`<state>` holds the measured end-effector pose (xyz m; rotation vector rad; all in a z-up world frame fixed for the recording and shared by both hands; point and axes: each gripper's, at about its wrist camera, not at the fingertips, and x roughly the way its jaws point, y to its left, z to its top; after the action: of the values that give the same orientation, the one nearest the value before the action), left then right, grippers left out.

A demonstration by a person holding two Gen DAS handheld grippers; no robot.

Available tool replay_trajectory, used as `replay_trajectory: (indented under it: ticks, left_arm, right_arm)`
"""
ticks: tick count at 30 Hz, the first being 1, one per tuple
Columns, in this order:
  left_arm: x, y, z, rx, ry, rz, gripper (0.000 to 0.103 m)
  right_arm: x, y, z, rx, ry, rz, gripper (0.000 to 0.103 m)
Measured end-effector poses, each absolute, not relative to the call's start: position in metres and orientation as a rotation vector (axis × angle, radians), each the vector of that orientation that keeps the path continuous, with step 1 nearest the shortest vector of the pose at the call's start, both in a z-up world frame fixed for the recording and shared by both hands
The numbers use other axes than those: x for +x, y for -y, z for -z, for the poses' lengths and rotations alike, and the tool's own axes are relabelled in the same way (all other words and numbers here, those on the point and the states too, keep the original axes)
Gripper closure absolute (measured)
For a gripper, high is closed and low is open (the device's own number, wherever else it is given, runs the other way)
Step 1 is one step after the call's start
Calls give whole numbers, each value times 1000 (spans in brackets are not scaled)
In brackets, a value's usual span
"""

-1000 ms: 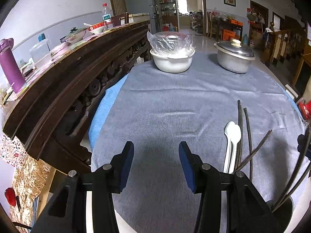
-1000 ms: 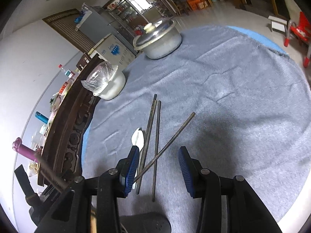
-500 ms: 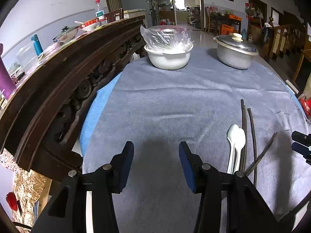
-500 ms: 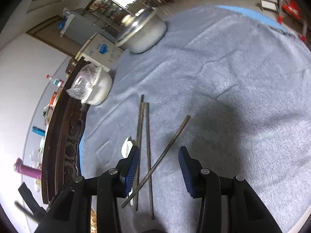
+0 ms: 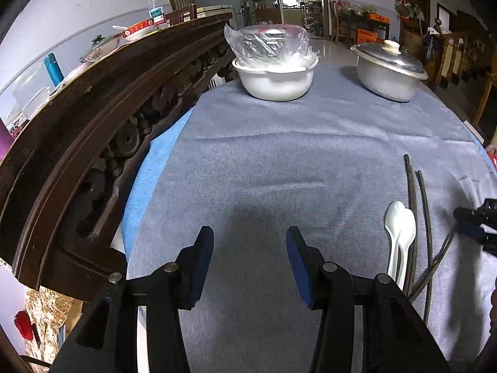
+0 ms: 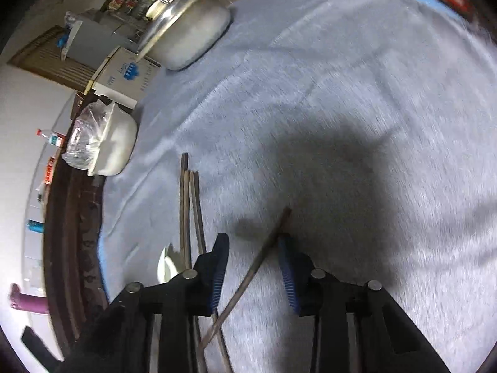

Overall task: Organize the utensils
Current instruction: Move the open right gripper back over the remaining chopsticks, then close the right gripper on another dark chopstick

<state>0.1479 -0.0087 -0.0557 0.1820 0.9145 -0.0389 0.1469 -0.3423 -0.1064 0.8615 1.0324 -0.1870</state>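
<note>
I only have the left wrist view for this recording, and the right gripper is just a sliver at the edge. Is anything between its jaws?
Observer: Yes. The right wrist view shows the slanted chopstick running between the jaws of the right gripper. The jaws have just been closing but have not clamped it.
Operator: Is it centred in the gap?
Observer: No. It lies close beside the pad on the picture's right. Whether they touch is unclear.
Operator: Are more sticks caught in there?
Observer: No. The other three chopsticks lie together outside the jaws, on the picture's left.
</note>
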Motion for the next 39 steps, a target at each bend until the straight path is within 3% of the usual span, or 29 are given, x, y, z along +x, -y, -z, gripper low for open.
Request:
replay_trajectory:
  ticks: [1, 3, 6, 19, 27, 39]
  left_arm:
    - [150, 9, 57, 183, -919, 41, 54]
    - [157, 12, 57, 185, -924, 53, 54]
    - [171, 21, 55, 176, -925, 106, 53]
    - [265, 138, 73, 165, -1117, 480, 54]
    - [245, 209, 81, 269, -1197, 644, 63]
    - [252, 251, 116, 356, -1270, 602, 63]
  right_arm:
    - [152, 340, 106, 838, -1034, 194, 74]
    - [162, 334, 107, 785, -1048, 200, 92]
    - [177, 323, 102, 630, -1032, 207, 95]
    - [168, 379, 94, 506, -979, 288, 95]
    - [168, 389, 103, 478, -1025, 253, 95]
    - [162, 391, 102, 488, -1019, 202, 94]
